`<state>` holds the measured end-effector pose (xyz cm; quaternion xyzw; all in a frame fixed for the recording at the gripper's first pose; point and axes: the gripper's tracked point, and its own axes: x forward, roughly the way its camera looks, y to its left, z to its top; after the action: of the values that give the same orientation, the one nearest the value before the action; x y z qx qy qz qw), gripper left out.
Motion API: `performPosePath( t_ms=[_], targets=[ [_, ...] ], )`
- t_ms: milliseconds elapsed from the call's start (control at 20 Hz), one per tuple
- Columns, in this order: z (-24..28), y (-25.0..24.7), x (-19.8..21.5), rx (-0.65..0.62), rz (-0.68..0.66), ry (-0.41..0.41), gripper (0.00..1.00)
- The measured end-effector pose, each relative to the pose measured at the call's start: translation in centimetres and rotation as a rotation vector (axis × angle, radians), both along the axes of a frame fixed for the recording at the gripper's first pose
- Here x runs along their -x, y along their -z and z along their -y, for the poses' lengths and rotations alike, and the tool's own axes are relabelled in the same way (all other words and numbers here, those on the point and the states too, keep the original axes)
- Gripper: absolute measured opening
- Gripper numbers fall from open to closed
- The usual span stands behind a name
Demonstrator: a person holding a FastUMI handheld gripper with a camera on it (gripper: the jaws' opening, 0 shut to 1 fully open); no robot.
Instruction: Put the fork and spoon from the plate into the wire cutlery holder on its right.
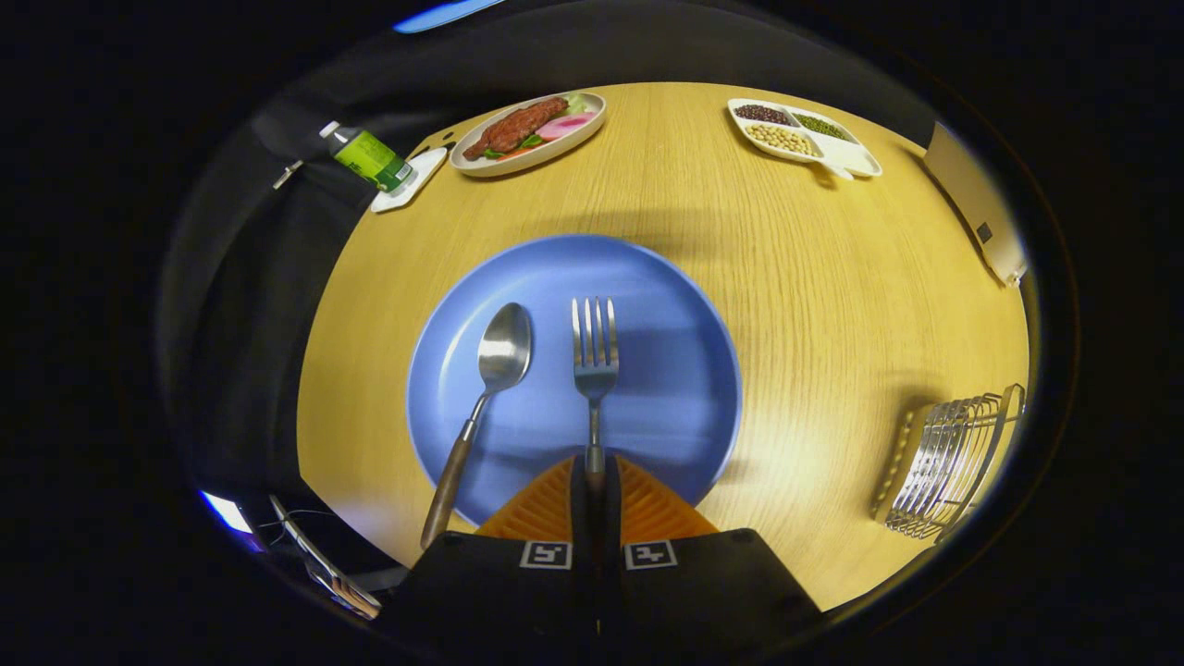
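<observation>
Gripper view looked down on a round wooden worktop (814,305) with a blue plate (666,407) just ahead of the fingers, and the hand-held gripper (595,481) had its two orange fingers (546,504) drawn together on the handle of the fork (595,356), both pads pressing it near its lower end. The fork lay straight along the line of the fingers, tines pointing away, over the middle of the plate; whether it had left the plate's surface could not be told. The spoon (490,388) rested beside it to the left, bowl up on the plate and its brown handle slanting down over the plate's near rim, apart from the fingers. The wire cutlery holder (953,462) stood well off to the right of the plate on the worktop. The step in hand looked like the pick-up of the fork, the first of the two pieces, with the spoon untouched. The next move would likely call for a lift clear of the plate, a carry rightward, and the fork turned so it dropped into the holder's opening
</observation>
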<state>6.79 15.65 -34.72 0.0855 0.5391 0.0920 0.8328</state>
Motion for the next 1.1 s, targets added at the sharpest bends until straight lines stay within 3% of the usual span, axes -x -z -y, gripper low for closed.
performPosePath(
  t_ms=[300, 550, 850, 1100],
  targets=[
    [4.8, -6.5, 2.9, 0.036, 0.064, -0.11, 0.06],
    [11.3, -11.1, 6.3, 0.055, 0.068, -0.116, 0.06],
    [20.0, -11.8, 9.1, 0.169, -0.02, -0.142, 0.06],
    [24.0, -10.3, 10.0, 0.227, -0.155, -0.205, 0.06]
  ],
)
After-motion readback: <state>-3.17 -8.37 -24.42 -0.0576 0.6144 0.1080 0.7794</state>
